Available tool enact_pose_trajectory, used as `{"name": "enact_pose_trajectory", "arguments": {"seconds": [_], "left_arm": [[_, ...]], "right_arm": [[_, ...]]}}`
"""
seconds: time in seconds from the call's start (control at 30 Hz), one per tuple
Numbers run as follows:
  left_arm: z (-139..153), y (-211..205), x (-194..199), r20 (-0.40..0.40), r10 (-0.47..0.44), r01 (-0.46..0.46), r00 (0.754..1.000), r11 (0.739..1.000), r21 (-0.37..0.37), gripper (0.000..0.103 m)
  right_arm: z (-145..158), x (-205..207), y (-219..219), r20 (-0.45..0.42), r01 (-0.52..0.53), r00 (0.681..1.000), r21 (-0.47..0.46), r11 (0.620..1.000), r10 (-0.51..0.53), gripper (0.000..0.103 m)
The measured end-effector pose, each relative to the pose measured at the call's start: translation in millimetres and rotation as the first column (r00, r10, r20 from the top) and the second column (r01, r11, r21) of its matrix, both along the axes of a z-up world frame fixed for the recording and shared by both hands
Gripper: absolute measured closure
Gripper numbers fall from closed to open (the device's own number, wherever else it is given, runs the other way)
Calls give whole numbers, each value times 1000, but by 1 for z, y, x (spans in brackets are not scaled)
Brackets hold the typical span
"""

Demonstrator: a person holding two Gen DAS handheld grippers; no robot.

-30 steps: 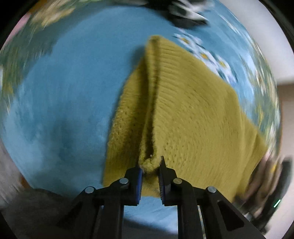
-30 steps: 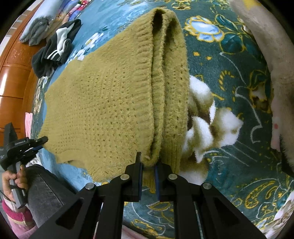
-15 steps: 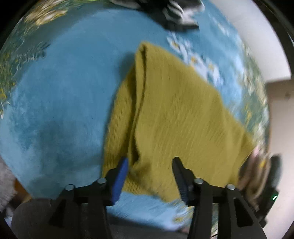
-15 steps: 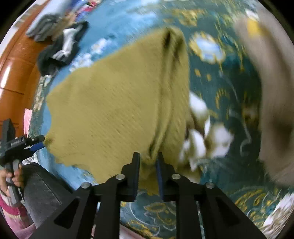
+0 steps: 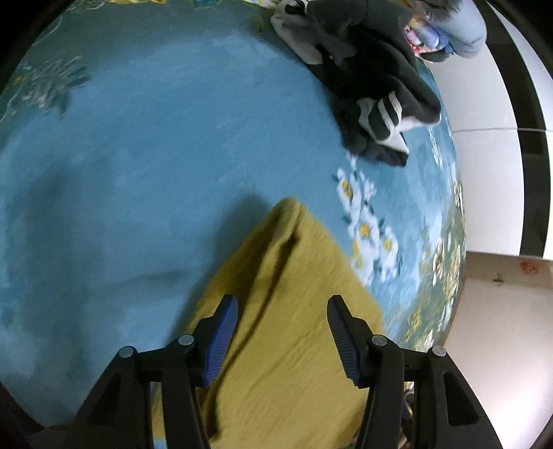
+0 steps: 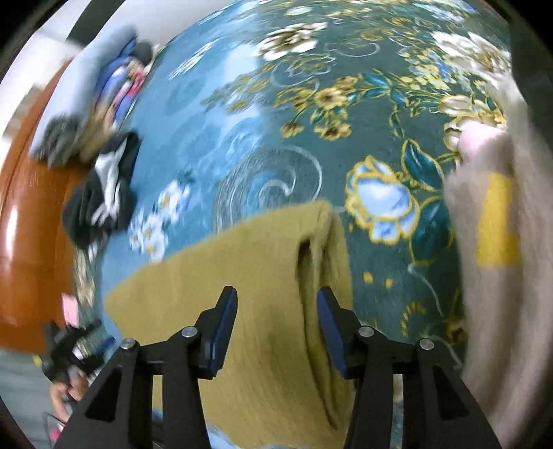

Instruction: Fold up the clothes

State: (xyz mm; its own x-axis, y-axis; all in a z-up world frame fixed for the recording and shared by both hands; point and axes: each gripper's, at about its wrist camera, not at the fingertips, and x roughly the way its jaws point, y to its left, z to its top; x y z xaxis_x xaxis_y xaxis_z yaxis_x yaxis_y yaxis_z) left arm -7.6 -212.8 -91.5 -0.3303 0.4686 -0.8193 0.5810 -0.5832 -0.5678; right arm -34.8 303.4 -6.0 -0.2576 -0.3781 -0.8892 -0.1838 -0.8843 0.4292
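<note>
A mustard-yellow knit sweater [image 5: 293, 311] lies folded on a blue floral blanket [image 5: 145, 165]. My left gripper [image 5: 281, 331] is open and empty, hovering over the sweater's left folded edge. In the right wrist view the same sweater [image 6: 242, 276] lies flat with a folded edge at its right side. My right gripper [image 6: 276, 328] is open and empty above that side. The left gripper and the hand holding it [image 6: 72, 349] show at the lower left of the right wrist view.
A black garment with white stripes [image 5: 373, 89] lies crumpled at the blanket's far side and shows in the right wrist view [image 6: 103, 193]. Folded bluish clothes [image 5: 449, 27] sit beyond it. A beige garment [image 6: 490, 241] lies right of the sweater. An orange-brown wooden board [image 6: 24, 221] stands at left.
Both grippers let go of the sweater's near edge and opened, the left first. Both views have lifted and tilted forward, showing more of the far blanket.
</note>
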Motion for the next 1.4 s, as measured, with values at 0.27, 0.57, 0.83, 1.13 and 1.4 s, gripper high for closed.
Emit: {"name": "enact_pose_trajectory", "arguments": {"seconds": [0.27, 0.57, 0.83, 1.13, 1.4], "left_arm": [[-22, -4, -41, 21, 13, -14, 1000, 998, 58, 45], [-38, -2, -47, 45, 9, -12, 999, 998, 60, 91], [-10, -31, -28, -123, 132, -125, 984, 990, 63, 94], [21, -60, -38, -229, 158, -163, 960, 987, -2, 94], [-2, -61, -32, -160, 142, -144, 977, 990, 0, 80]], "right_arm": [[-32, -32, 18, 85, 129, 989, -68, 989, -124, 54], [-51, -41, 26, 119, 179, 980, -149, 973, -162, 92], [-36, -51, 25, 35, 167, 986, -187, 968, -164, 94], [-5, -105, -20, -111, 68, 989, -224, 972, -95, 95], [-26, -129, -45, -84, -6, 996, -136, 991, -5, 93]]}}
